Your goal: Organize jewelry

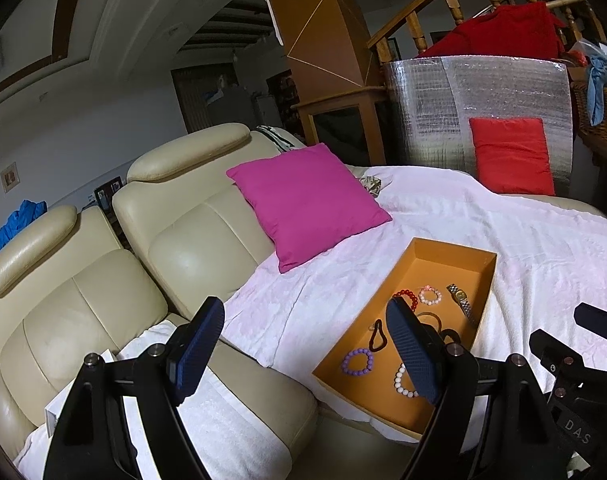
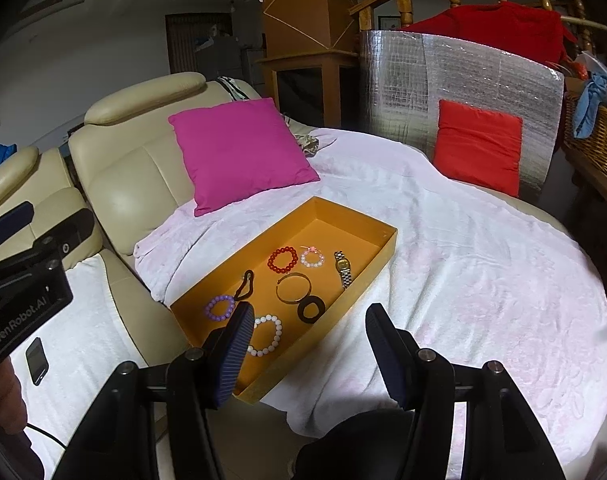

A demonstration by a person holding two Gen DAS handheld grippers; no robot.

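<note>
An open orange box (image 2: 383, 248) lies on a white blanket and shows in the left wrist view (image 1: 489, 276) too. Inside lie a red bead bracelet (image 2: 282, 260), a pink one (image 2: 312, 258), a watch (image 2: 342, 268), a gold bangle (image 2: 293, 288), a dark ring (image 2: 310, 309), a purple bracelet (image 2: 219, 307), a white bracelet (image 2: 265, 335) and a black hair tie (image 2: 245, 283). My right gripper (image 2: 309, 356) is open and empty above the box's near edge. My left gripper (image 1: 307, 352) is open and empty left of the box.
A magenta cushion (image 2: 239, 152) leans on the cream sofa (image 2: 123, 168) behind the box. A red cushion (image 2: 479, 146) stands against silver foil at the back right. A phone (image 2: 36, 361) lies on a white towel at the left. A wicker basket (image 2: 595, 140) is far right.
</note>
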